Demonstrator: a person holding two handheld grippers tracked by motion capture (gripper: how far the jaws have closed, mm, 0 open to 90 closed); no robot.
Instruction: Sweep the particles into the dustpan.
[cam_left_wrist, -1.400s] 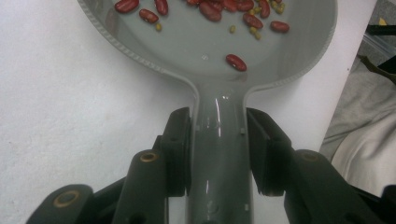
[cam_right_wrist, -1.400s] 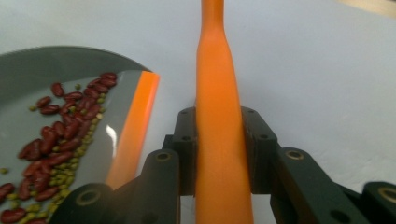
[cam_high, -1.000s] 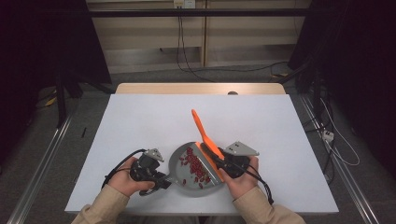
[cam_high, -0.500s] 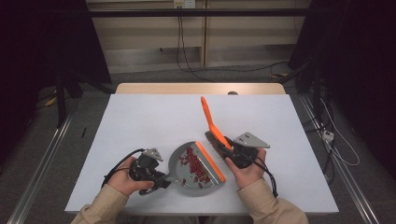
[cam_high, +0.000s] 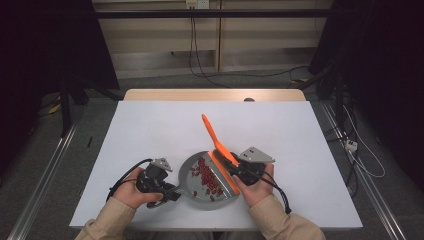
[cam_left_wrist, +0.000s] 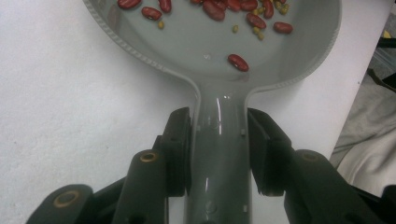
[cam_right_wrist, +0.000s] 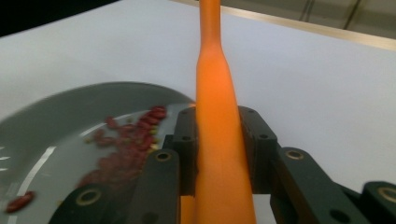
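At the near edge of the table, our right gripper (cam_high: 239, 170) is clamped hard on the orange handle of the scraper (cam_high: 216, 142), and in the right gripper view that handle (cam_right_wrist: 218, 135) runs straight up between the two black jaws, both pressing on its sides. From the grip the handle climbs away toward the far left, tilted up off the table, while its flat blade end drops down beside the gripper onto the right part of the grey pan (cam_high: 192, 192). So the scraper's long axis runs near-right to far-left, and the red beans (cam_high: 206, 176) lie just left of the blade, strewn in a band across the pan floor. That is what we judge the next stroke turns on: the beans sit to the blade's left, so a sweep would have to travel leftward across the pan. Further left, our left gripper (cam_high: 167, 189) is closed on the pan's handle (cam_left_wrist: 219, 154), jaws hugging both sides, holding the pan flat on the white table (cam_high: 150, 130). In the left gripper view the beans (cam_left_wrist: 238, 62) lie beyond the handle in the bowl, with a few small yellowish bits among them. Our right hand is the nearer one to the beans.
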